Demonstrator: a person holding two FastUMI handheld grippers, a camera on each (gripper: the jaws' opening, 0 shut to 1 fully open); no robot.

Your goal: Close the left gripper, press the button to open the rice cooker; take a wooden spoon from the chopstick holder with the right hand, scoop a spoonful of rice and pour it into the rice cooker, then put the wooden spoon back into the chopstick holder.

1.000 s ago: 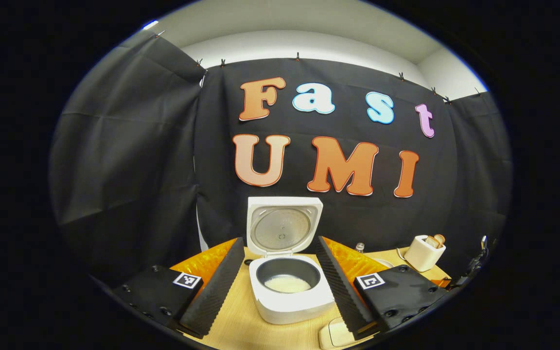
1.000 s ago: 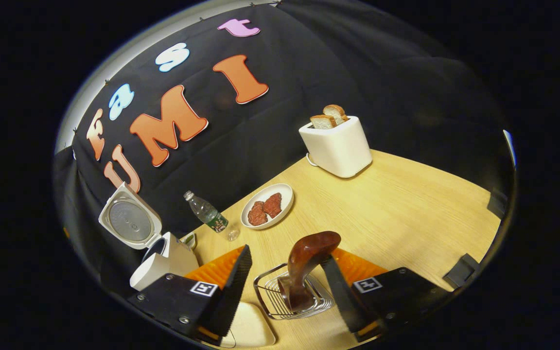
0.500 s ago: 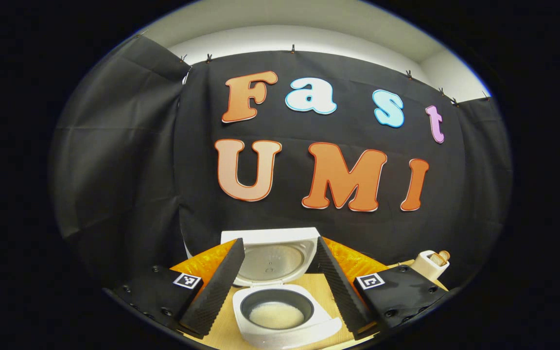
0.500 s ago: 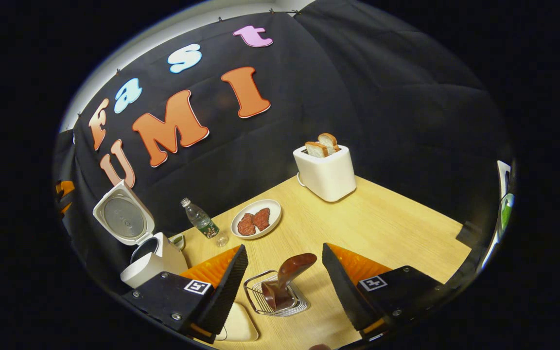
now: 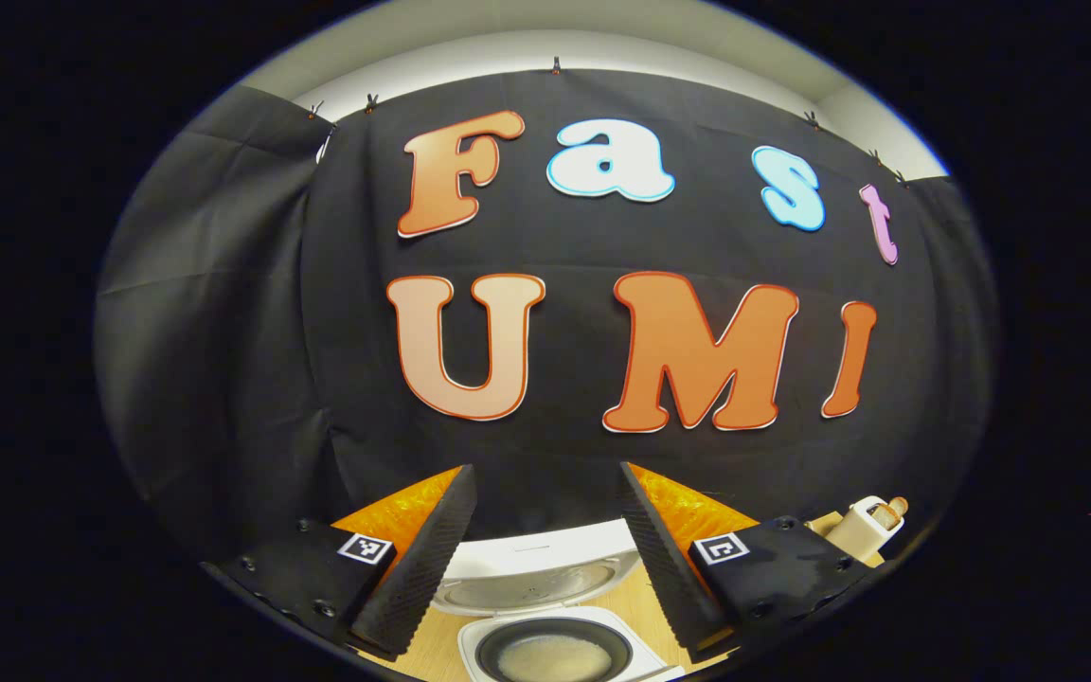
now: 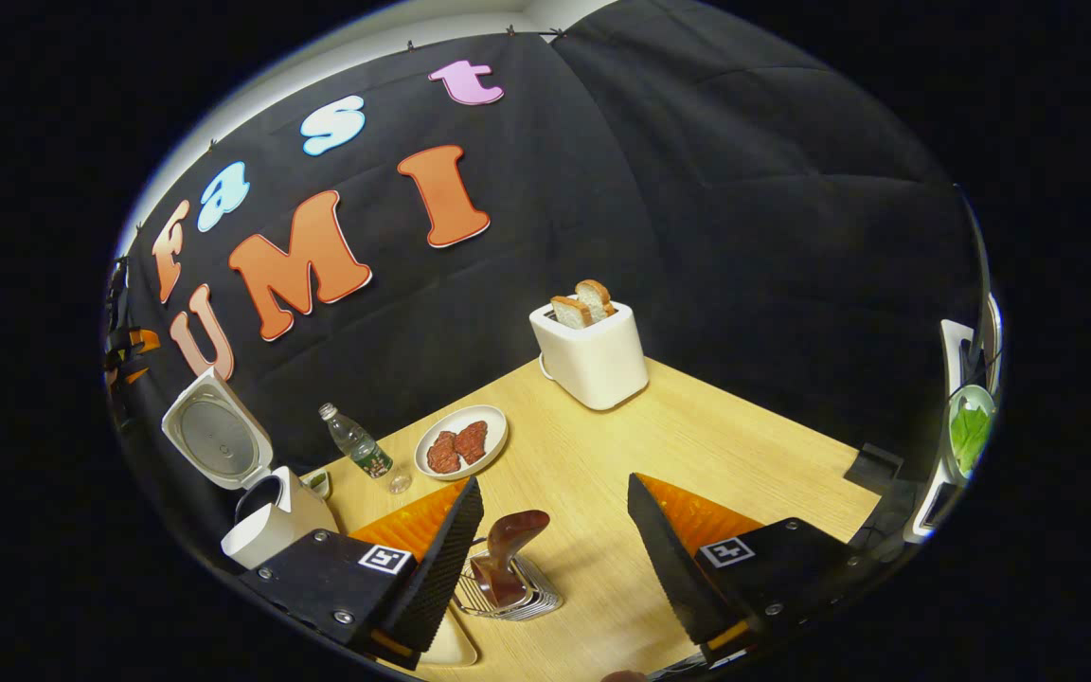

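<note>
2 jaws of the right gripper [image 6: 545,559] stand wide apart, clamping nothing. Just beyond, at 11 o'clock, the wooden spoon [image 6: 506,559] stands in the wire chopstick holder [image 6: 517,599]. It appears already returned, so draw the gripper straight away from the holder's rim. Bare table [image 6: 697,445] lies at 1 o'clock. The left gripper [image 5: 541,559], fingers apart, hangs above the open rice cooker [image 5: 545,654], with rice in the pot.
</note>
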